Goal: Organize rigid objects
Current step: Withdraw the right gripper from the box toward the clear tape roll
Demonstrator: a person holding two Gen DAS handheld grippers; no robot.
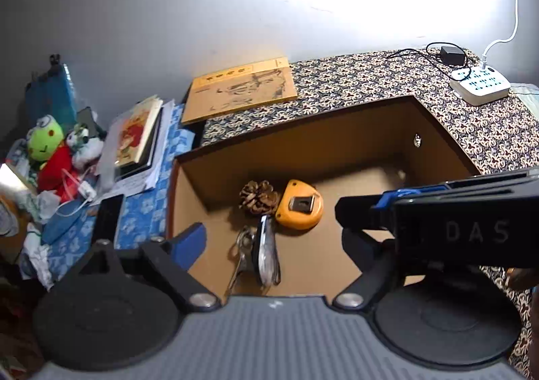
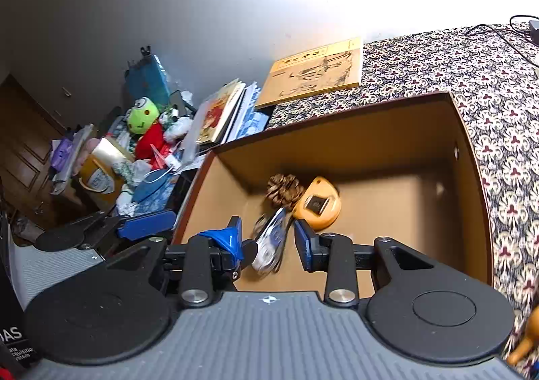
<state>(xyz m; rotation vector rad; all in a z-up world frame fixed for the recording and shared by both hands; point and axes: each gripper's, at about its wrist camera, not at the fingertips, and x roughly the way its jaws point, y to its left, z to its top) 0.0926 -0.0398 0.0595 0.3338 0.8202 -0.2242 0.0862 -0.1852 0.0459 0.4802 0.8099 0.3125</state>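
Observation:
An open cardboard box [image 1: 434, 117] [image 2: 468, 157] sits on a patterned cloth. On its floor lie a pine cone [image 1: 257, 196] [image 2: 284, 191], a yellow tape measure [image 1: 299, 204] [image 2: 318, 203] and a silver key fob with keys [image 1: 266, 253]. My left gripper [image 1: 273, 231] is open above the box's near edge, holding nothing. Its right finger is partly hidden by my right gripper [image 1: 357, 211], which reaches in from the right. In the right wrist view, my right gripper [image 2: 269, 240] is open over the blurred key fob [image 2: 273, 245], its pads clear of it.
A yellow book [image 1: 239, 90] and a white power strip [image 1: 480, 86] with cables lie behind the box. To the left are stacked books [image 1: 138, 140], plush toys [image 1: 47, 140], a black phone [image 1: 107, 218] and loose clutter. A grey wall rises behind.

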